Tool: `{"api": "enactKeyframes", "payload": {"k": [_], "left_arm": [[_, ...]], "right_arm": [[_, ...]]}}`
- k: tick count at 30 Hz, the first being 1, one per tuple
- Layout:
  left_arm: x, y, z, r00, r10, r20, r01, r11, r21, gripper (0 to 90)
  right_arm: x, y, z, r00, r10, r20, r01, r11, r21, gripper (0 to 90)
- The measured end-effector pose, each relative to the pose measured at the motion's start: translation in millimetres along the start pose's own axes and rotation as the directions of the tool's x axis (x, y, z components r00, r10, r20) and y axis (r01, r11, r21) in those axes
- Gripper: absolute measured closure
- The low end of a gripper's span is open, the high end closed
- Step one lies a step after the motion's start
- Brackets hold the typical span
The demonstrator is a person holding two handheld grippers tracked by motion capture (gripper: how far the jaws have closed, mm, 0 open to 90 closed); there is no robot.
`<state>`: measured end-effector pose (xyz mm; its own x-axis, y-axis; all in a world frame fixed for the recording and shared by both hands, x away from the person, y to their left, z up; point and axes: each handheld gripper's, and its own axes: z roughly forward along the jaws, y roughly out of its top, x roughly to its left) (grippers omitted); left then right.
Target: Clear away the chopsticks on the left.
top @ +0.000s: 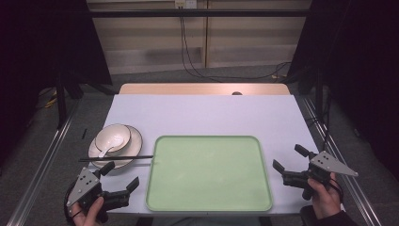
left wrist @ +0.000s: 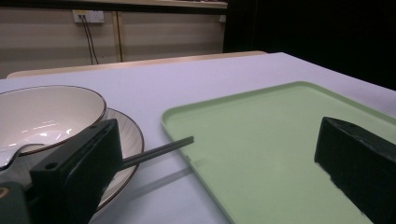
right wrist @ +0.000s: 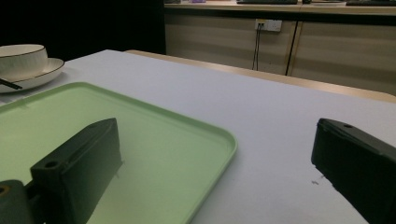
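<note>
Two open grippers wait beside a green tray on a white table.

The green tray lies in the middle of the white table. At about 9 o'clock from the tray sit a plate with a bowl on it, a spoon in the bowl, and dark chopsticks lying across the plate, their tips touching the tray's rim. The left gripper is at 8 o'clock, jaws spread wide, holding nothing. The right gripper is at 3 o'clock, jaws spread wide too.
</note>
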<state>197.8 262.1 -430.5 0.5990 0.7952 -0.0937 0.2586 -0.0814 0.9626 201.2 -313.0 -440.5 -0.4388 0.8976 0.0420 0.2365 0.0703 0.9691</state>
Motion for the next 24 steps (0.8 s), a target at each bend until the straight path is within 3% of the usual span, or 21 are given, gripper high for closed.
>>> {"api": "enactKeyframes", "payload": {"k": [8,11,13,17,24], "left_arm": [[0.5,0.4,-1.2,1.0,-0.007,0.002,0.007,1.0,0.003,1.3],[1.8,1.1,-2.1,0.9993,0.006,-0.038,-0.005,0.9999,0.014,1.5],[1.8,1.3,-2.6,0.9992,-0.011,-0.037,0.012,0.9999,0.012,1.9],[3.0,2.6,-7.8,0.9996,0.018,-0.02,-0.017,0.9992,0.036,2.8],[18.0,3.5,-25.1,0.9996,0.027,0.0,-0.026,0.9972,0.07,3.9]], "right_arm": [[0.9,-0.6,0.8,0.9999,-0.016,0.0,0.016,1.0,0.01,0.4],[0.7,-0.2,0.3,0.9998,-0.017,0.005,0.017,1.0,0.003,0.5],[0.8,-0.2,0.4,0.9998,-0.018,0.002,0.018,1.0,0.002,0.5],[1.9,0.2,1.0,0.9997,-0.024,0.001,0.024,1.0,-0.004,0.5],[0.8,-0.1,0.1,0.9998,-0.02,-0.009,0.02,1.0,-0.011,0.3]]}}
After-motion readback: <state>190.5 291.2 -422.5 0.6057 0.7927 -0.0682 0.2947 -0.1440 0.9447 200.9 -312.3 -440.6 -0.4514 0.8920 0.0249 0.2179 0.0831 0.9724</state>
